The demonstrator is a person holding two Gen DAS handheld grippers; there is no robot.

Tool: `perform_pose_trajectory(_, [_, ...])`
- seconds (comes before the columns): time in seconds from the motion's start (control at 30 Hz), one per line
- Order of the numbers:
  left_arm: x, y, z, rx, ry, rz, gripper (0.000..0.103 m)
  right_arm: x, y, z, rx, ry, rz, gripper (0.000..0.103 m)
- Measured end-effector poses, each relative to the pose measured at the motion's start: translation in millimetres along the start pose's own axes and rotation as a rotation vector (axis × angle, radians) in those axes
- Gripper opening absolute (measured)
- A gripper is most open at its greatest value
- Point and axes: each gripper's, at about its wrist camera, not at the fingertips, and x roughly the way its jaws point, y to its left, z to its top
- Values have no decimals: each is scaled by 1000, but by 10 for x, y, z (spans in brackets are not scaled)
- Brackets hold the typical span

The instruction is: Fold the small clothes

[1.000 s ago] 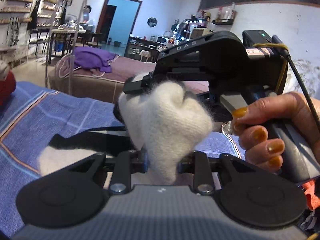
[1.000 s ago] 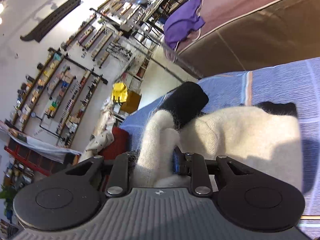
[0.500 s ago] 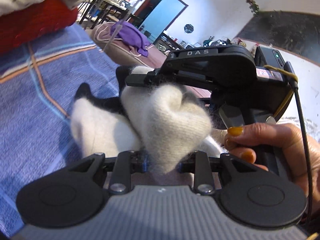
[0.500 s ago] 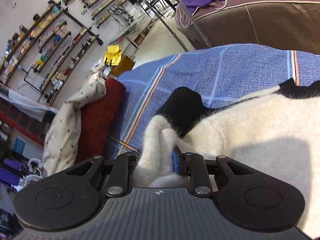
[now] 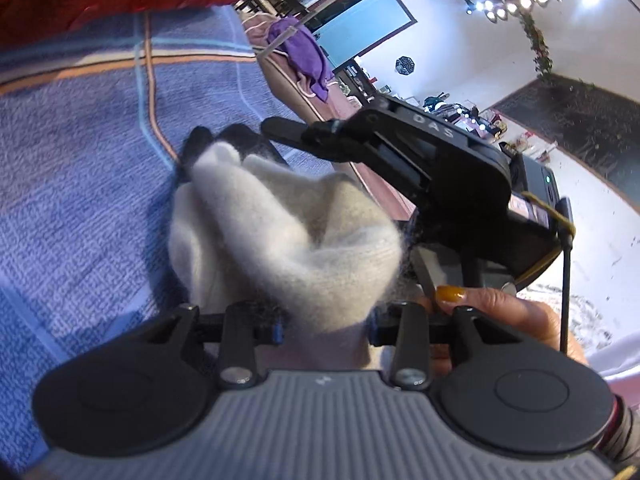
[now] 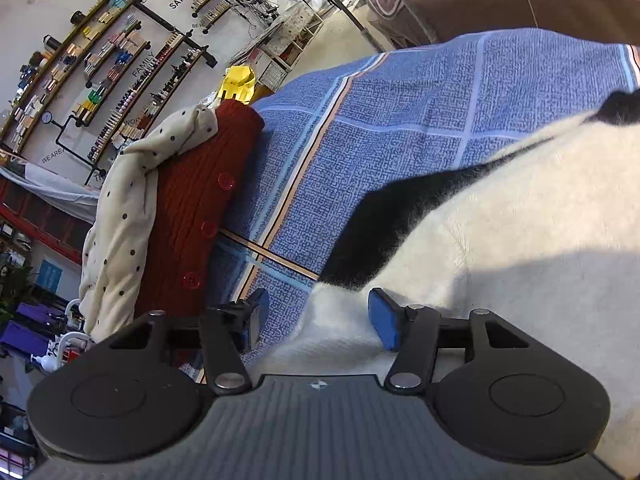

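A fluffy white knit garment with black trim (image 5: 288, 236) lies on a blue plaid cloth (image 5: 80, 184). My left gripper (image 5: 324, 326) is shut on a bunched fold of the garment and holds it up in front of the camera. The right gripper's body (image 5: 432, 164) shows beyond it, held by a hand with orange nails. In the right wrist view my right gripper (image 6: 316, 326) is open, its blue pads (image 6: 382, 324) apart over the garment's edge (image 6: 500, 240), with a black trim section (image 6: 380, 224) just ahead.
A folded red buttoned knit (image 6: 200, 208) with a cream dotted garment (image 6: 120, 216) on it lies at the cloth's left side. A brown bed with purple fabric (image 5: 304, 56) stands beyond. Wall shelves (image 6: 100, 60) are far off.
My right gripper has opened and let go of the white garment. My left gripper has tipped down toward the cloth, still holding its fold.
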Motion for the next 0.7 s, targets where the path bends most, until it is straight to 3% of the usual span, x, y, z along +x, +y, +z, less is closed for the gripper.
perform_pose_trajectory(0.07, [-2, 11, 12, 6, 4, 4, 40, -58, -12, -9, 25, -30, 35, 95])
perform_pose_trajectory(0.13, [-32, 10, 23, 13, 5, 18, 44, -255, -8, -37, 47, -118, 122, 103])
perform_pose_trajectory(0.23, [-97, 28, 50, -2, -3, 43, 53, -602, -7, -69, 47, -211, 174, 103])
perform_pose_trajectory(0.4, [-178, -111, 17, 157, -41, 215, 72, -1202, 34, -321, -163, -305, -21, 103])
perform_pose_trajectory(0.57, [-317, -660, -87, 460, -159, 431, 73, -1589, -97, -685, -275, -359, -164, 103])
perform_pose_trajectory(0.63, [-402, -912, -141, 555, -226, 459, 71, -1669, -137, -804, -339, -373, -227, 103])
perform_pose_trajectory(0.7, [-459, -1138, -157, 621, -252, 408, 67, -1704, -150, -885, -394, -383, -264, 103])
